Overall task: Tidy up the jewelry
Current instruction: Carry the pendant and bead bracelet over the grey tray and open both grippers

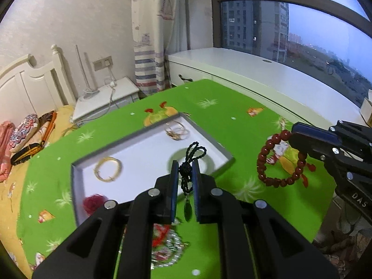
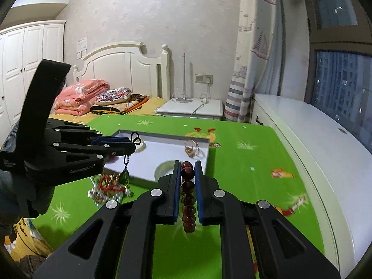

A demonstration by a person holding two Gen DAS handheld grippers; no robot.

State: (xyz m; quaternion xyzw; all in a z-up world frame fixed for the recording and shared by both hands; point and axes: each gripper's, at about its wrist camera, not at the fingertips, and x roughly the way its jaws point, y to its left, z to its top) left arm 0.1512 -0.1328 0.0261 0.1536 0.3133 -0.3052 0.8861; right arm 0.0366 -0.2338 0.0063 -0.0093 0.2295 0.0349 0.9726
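1. Black cord necklace [image 1: 187, 162] with green pendant [image 1: 187, 210]: clamped in left gripper [image 1: 185, 169] jaws, above grey tray [image 1: 223, 147].
2. Red bead bracelet [image 2: 187, 195]: clamped in right gripper [image 2: 187, 169] jaws, above green desk [image 2: 244, 162].

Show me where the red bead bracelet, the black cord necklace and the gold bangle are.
red bead bracelet [image 1: 276, 181]: left wrist view, bottom beads.
black cord necklace [image 1: 194, 150]: left wrist view, cord loop above fingers.
gold bangle [image 1: 102, 177]: left wrist view, lower left rim.
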